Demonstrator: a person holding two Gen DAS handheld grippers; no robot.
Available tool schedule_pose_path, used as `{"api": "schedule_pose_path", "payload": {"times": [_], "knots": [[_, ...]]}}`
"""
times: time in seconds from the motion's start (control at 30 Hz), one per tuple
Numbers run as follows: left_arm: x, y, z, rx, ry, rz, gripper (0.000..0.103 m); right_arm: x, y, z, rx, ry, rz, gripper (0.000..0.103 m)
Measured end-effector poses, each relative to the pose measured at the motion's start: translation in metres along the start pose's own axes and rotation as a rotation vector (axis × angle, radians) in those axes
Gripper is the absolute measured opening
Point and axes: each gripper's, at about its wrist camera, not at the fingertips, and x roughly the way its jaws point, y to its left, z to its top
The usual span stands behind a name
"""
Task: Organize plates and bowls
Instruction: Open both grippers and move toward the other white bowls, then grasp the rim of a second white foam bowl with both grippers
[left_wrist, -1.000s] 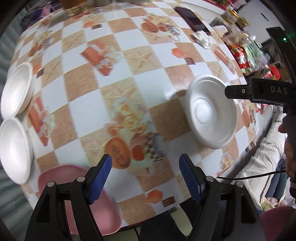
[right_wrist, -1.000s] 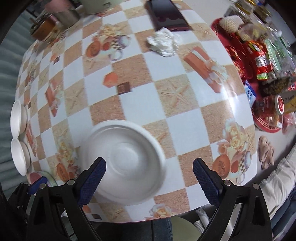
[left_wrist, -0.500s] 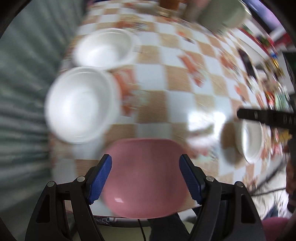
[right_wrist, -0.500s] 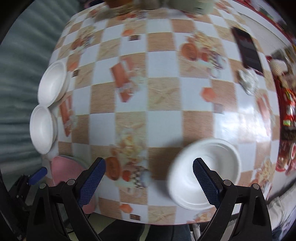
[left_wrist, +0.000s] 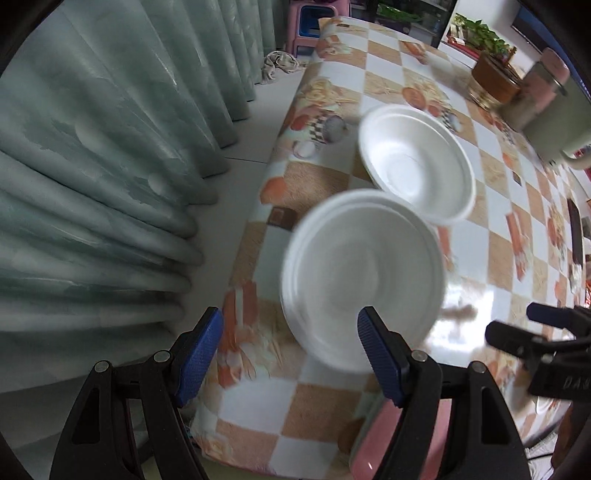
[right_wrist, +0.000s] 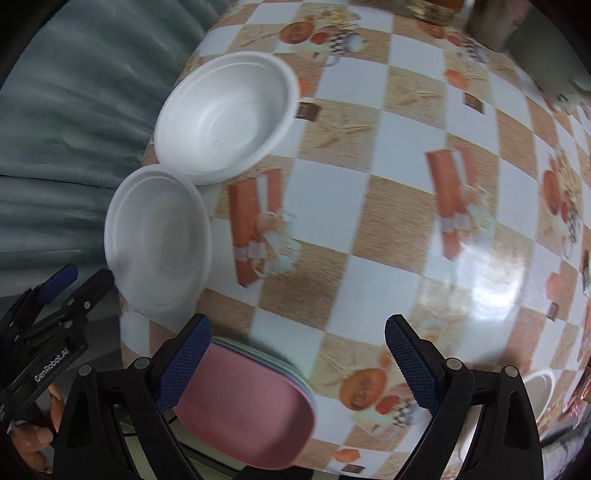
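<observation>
1. A grey-green curtain is seen hanging beside the tabletop's edge.
2. The tabletop is covered by a checked cloth of white and tan squares printed with food pictures.
3. A stack of plates with a pink plate on top is set at the near edge of the tabletop, partly hidden behind the right gripper, whose blue-padded jaws are spread wide with nothing between them.
4. The left gripper is held over the tabletop's edge; its jaws are likewise parted and nothing is gripped.
5. A white foam bowl is placed near the curtain-side edge of the tabletop.
6. A second white foam bowl, blurred, is placed just beside the first, their rims touching or overlapping; it lies between the first bowl and the pink plate.
7. A brown jar is seen at the far side.
</observation>
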Motion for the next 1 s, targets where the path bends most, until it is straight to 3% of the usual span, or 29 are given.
{"api": "schedule_pose_path", "payload": {"times": [0.47, 0.53, 0.57, 0.6, 0.67, 0.77, 0.9, 1.0], "knots": [[0.051, -0.013, 0.027, 0.134, 0.051, 0.071, 0.078, 0.046, 0.031, 0.041, -0.008, 0.036, -0.012, 0.096], [0.059, -0.016, 0.027, 0.147, 0.079, 0.071, 0.073, 0.052, 0.036, 0.043, -0.017, 0.044, -0.009, 0.094], [0.063, -0.016, 0.027, 0.151, 0.092, 0.068, 0.061, 0.055, 0.038, 0.044, -0.021, 0.046, -0.006, 0.090], [0.068, -0.018, 0.027, 0.154, 0.121, 0.056, 0.045, 0.057, 0.041, 0.044, -0.024, 0.052, 0.002, 0.078], [0.073, -0.019, 0.027, 0.141, 0.146, 0.019, 0.036, 0.063, 0.042, 0.045, -0.021, 0.076, 0.036, 0.058], [0.070, -0.028, 0.027, 0.165, 0.130, 0.032, 0.035, 0.070, 0.036, 0.044, 0.010, 0.100, 0.121, 0.037], [0.067, -0.053, 0.021, 0.218, 0.146, 0.014, 0.031, 0.073, 0.029, 0.037, 0.005, 0.108, 0.105, 0.023], [0.065, -0.086, 0.011, 0.282, 0.157, 0.009, 0.030, 0.067, 0.003, 0.024, 0.010, 0.108, 0.068, 0.023]]}}
